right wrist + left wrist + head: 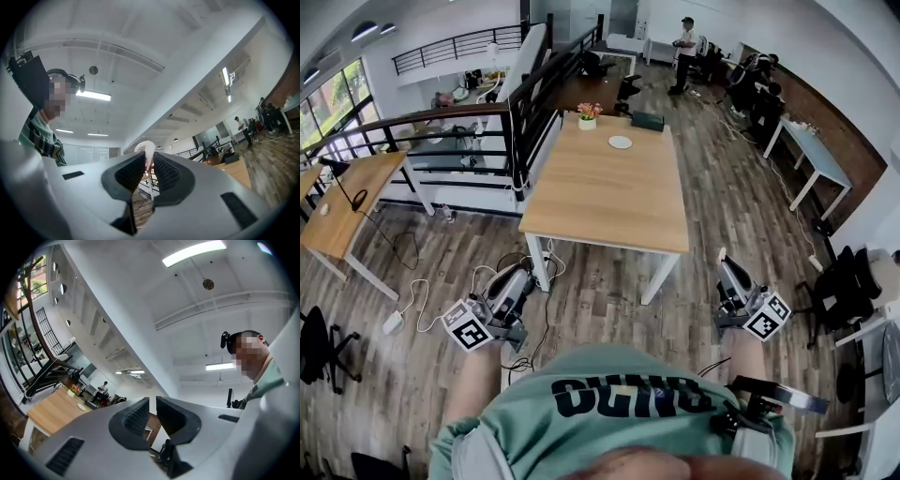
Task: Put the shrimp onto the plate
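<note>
head view: the person stands on the wooden floor [609, 309], well apart from the bench [609, 202]. the left gripper [527, 274] and the right gripper [727, 267] are held out low toward it. the white plate [620, 142] sits near the bench's far end, close to a flower pot [588, 116]. it looks bare, though it is small in the frame.

left gripper view: this gripper's fingers [136, 418] are released, with a narrow gap between them and nothing in it. the bench and plate show small at the far left.

right gripper view: the fingers [130, 172] are clenched on the shrimp [146, 149], a pale curled piece pinched between the pads and poking out above them. the plate cannot be made out in this view.

as for progress, the pickup looks done, since the shrimp is in the right gripper's hold and off any surface. most of the task seems to remain: closing the distance to the bench, bringing the shrimp over the plate, lowering it and letting go.
</note>
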{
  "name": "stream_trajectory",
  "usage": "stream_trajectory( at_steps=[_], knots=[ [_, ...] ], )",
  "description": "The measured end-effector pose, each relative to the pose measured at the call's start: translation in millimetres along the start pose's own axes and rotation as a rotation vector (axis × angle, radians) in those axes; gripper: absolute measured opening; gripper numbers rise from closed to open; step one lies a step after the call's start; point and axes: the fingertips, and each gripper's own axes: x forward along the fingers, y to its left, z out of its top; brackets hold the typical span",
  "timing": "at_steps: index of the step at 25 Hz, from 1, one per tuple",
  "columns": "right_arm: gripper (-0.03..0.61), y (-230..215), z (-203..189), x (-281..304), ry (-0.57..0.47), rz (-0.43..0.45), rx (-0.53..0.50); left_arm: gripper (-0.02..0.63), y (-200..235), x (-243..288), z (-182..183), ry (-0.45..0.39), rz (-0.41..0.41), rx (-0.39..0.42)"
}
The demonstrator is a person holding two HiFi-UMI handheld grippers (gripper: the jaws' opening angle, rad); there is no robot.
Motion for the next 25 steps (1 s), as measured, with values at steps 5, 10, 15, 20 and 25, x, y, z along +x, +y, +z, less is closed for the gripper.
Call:
stream_trajectory(
  at_steps=[5, 10, 15, 20, 25],
  knots=[
    [0.057, -43, -2, -21, -0.008, -0.020, 0.026, 0.051, 2, 48, -20, 0.028, -0.012, -0.006],
    [0.057, -77, -14, -23, -0.007, -0.042, 0.060, 0.051, 12, 81, -32, 0.056, -0.029, -0.032],
    [0.057, -92, -32, 6, 0.009, -0.055, 0.070, 0.051, 49, 85, -27, 0.070, -0.020, -0.030],
    [0.057, -98, -39, 62, 0.009, -0.080, 0.037, 0.051, 111, 89, -9, 0.061, -0.052, -0.053],
    [0.057, -90, -32, 141, 0.002, -0.098, -0.035, 0.051, 181, 103, 48, 0.071, -0.104, -0.022]
  ],
)
